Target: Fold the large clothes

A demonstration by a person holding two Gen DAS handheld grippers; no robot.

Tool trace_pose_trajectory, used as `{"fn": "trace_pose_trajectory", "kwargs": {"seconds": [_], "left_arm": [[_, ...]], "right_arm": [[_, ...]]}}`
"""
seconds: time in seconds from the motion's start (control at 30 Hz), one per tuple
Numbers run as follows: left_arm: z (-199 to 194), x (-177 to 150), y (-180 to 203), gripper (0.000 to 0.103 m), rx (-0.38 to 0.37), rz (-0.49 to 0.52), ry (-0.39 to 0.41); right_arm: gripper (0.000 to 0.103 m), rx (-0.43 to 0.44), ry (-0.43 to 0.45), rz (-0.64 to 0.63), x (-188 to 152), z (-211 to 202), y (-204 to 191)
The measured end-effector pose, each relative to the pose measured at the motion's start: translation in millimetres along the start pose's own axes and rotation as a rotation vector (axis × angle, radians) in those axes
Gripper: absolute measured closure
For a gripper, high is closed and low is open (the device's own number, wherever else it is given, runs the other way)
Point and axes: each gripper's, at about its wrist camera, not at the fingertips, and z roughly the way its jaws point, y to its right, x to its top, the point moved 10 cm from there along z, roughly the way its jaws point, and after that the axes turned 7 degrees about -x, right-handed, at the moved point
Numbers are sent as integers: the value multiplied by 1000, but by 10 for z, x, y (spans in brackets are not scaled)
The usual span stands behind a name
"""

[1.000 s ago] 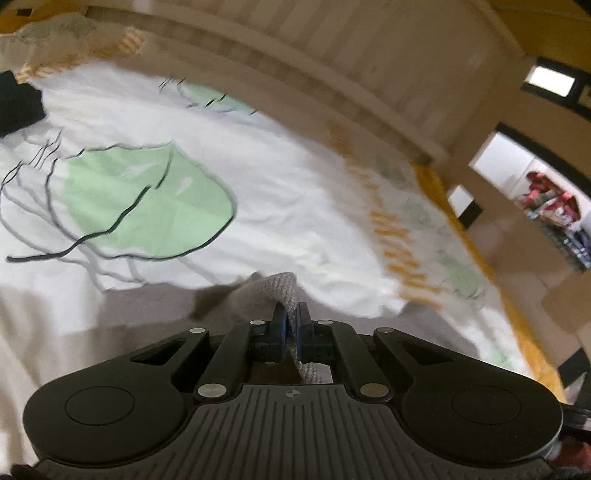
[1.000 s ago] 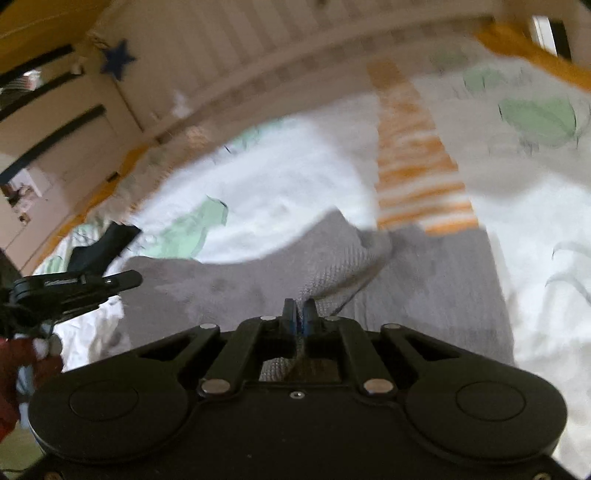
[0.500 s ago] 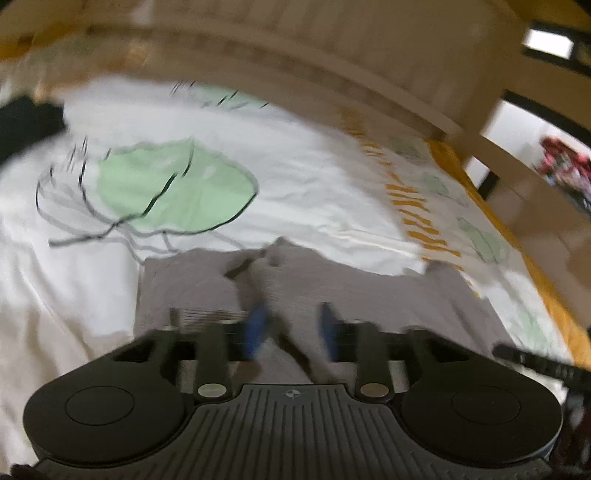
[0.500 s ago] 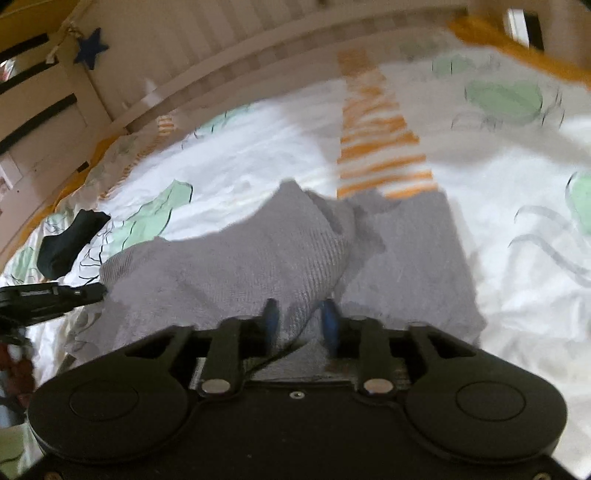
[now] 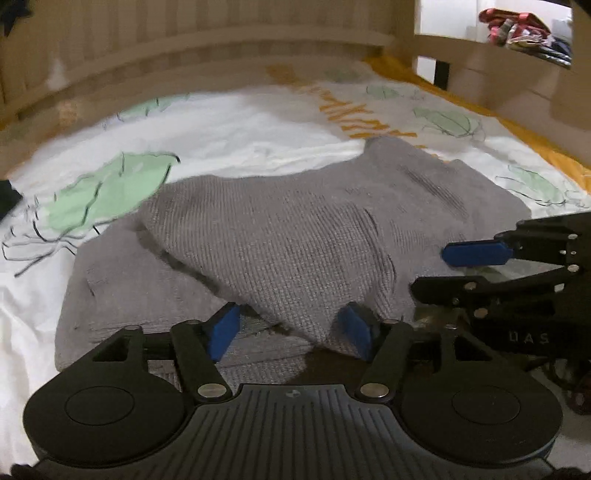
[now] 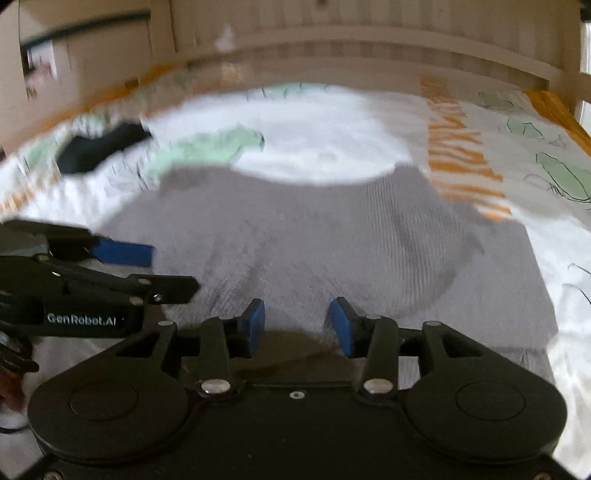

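On bed (image 5: pixel 258 133) | grey garment (image 5: pixel 295 236) between both opening tongs: left (image 5: pixel 290 328), right (image 6: pixel 297 326) | unpinched

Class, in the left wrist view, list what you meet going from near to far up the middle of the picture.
Left tongs, jaws opening → grey knitted garment → white leaf-print bedspread → wooden slatted bed end.

A home bedroom: a white bedsheet printed with green leaves and orange stripes (image 5: pixel 236 125) fills mid-frame, a pale slatted wooden bed rail (image 5: pixel 184 40) along the top.
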Motion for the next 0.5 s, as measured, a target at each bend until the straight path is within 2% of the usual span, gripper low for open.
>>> {"fn": "trace_pose_trajectory", "kwargs": {"seconds": [0.07, 0.13, 0.33, 0.4, 0.43, 0.5], "left_arm": [[13, 5, -28, 36, 0, -18, 5], [27, 11, -46, 30, -13, -33, 10], [-31, -48, -37, 19, -61, -111, -27], [-66, -73, -23, 18, -83, -131, -47], [-119, -80, -24, 18, -78, -141, -42], [-248, -104, -27, 18, -67, -172, -32]], "right_arm": [[51, -20, 22, -48, -24, -23, -32], [49, -23, 30, -43, -32, -32, -33], [38, 45, 52, 27, -40, -59, 10], [8, 112, 42, 78, -23, -94, 13], [3, 127, 33, 101, -22, -104, 7], [2, 113, 10, 143, -54, -172, 55]]}}
